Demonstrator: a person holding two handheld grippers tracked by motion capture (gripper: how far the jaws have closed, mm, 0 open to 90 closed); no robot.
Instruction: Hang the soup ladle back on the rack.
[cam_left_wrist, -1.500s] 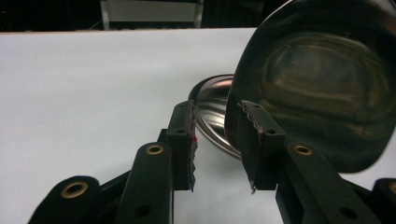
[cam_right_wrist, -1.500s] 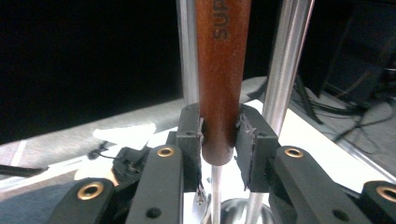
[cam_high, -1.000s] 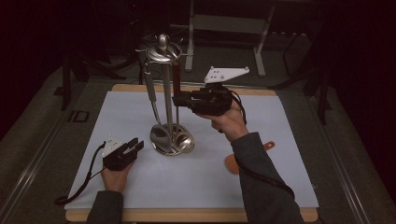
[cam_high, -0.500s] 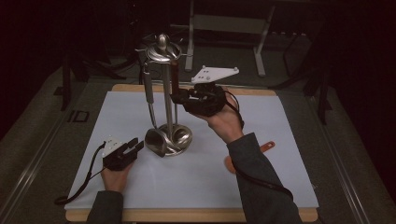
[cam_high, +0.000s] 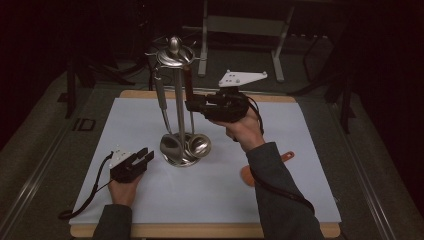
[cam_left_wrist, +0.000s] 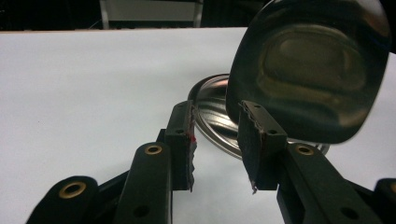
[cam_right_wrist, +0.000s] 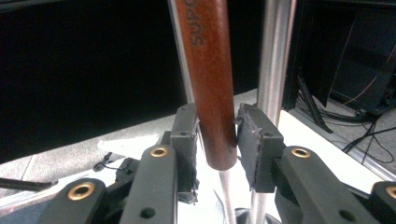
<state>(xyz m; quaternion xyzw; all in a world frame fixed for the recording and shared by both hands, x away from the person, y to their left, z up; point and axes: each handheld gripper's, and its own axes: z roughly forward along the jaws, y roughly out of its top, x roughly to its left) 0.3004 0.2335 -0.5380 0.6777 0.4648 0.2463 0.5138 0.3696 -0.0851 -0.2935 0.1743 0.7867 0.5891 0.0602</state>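
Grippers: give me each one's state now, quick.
Left gripper: open, holding nothing.
Right gripper: jaws just opening around the wooden handle; grip cannot be told.

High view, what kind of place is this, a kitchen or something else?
Probably a recording bench in a lab or studio, not a kitchen: a white mat on a wooden board, dark surroundings, metal stand legs behind, and only a utensil rack staged.
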